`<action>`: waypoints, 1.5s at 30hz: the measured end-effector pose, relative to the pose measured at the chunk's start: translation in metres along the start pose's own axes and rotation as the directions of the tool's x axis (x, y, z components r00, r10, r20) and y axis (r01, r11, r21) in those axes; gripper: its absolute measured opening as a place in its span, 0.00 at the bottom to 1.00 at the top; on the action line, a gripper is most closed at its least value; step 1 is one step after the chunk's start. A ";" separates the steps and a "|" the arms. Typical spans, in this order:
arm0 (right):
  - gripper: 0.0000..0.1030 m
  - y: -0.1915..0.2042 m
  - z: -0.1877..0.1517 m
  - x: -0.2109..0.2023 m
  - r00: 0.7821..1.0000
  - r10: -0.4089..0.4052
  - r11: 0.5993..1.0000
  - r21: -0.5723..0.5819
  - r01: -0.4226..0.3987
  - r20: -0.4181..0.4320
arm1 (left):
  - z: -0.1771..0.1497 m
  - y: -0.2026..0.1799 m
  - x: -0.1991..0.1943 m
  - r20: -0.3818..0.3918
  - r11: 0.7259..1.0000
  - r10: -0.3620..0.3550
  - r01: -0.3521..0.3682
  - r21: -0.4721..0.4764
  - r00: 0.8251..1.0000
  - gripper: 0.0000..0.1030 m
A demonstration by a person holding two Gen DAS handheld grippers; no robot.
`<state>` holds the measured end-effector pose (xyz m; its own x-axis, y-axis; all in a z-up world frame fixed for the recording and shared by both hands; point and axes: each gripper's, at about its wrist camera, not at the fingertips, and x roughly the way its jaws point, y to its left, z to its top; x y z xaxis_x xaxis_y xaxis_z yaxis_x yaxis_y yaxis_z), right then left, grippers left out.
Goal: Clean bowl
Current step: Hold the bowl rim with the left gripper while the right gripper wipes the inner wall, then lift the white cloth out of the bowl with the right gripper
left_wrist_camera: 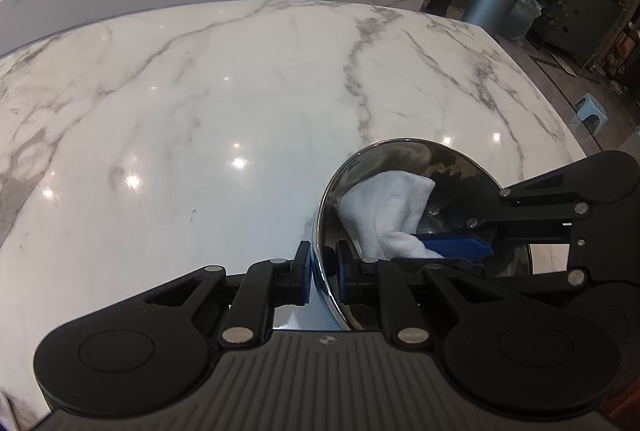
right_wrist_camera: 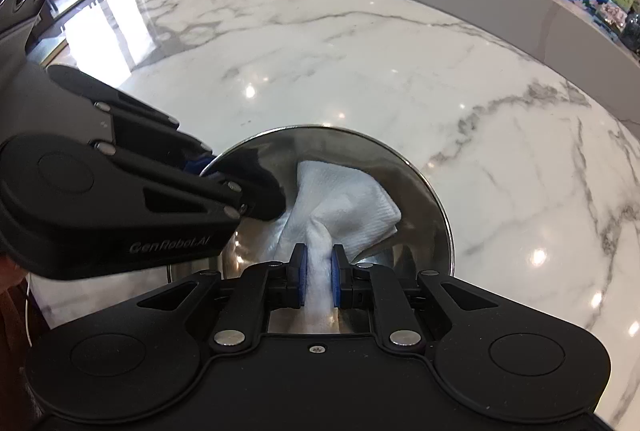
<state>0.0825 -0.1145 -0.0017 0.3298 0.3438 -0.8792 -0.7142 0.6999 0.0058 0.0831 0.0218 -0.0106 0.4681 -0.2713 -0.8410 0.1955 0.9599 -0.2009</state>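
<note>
Left tool [left_wrist_camera: 323, 273] clenched on rim of steel bowl [left_wrist_camera: 404, 159], one pad outside the wall, one inside; likely there to pin the bowl so it cannot skate on the polished bench [left_wrist_camera: 200, 91] during wiping. Right tool [right_wrist_camera: 319, 273] clenched on a bunched neck of white cloth [right_wrist_camera: 344, 203], rest of cloth fanned out ahead into the bowl's hollow, pressed against the far inner wall; grip on the neck probably leaves a loose pad of fabric to rub with. Both tools angled steeply down into the bowl from its near side, left one at the bowl's left rim, right one over its middle. Wiping step underway by the look of it; cleanliness of the inner surface not readable through reflections.

Bowl sits on the bench near the near edge, right edge of the bench not far beyond the bowl in the left wrist view. Wide bare marble beyond and left of the bowl, plenty of sweep room. Tight spot: left tool's body just beside the cloth, collision risk on leftward strokes.
</note>
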 end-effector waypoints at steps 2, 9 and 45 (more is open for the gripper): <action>0.10 0.001 -0.002 -0.001 1.000 -0.005 1.000 -0.009 0.005 -0.009 | 0.000 0.001 0.000 -0.001 1.000 -0.004 0.004 -0.002 1.000 0.10; 0.09 0.006 -0.007 -0.008 0.994 -0.109 0.993 -0.051 0.109 0.007 | -0.001 0.000 -0.001 0.000 1.000 0.001 -0.001 0.005 1.000 0.10; 0.09 -0.038 -0.077 -0.046 0.899 -0.350 0.921 0.273 0.279 0.263 | -0.023 -0.016 -0.030 0.132 0.996 0.034 -0.023 -0.085 0.991 0.37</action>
<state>0.0469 -0.2057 0.0022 0.7087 0.2286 -0.6674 -0.3972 0.9112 -0.1097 0.0464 0.0164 0.0066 0.5839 -0.2458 -0.7737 0.1112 0.9683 -0.2237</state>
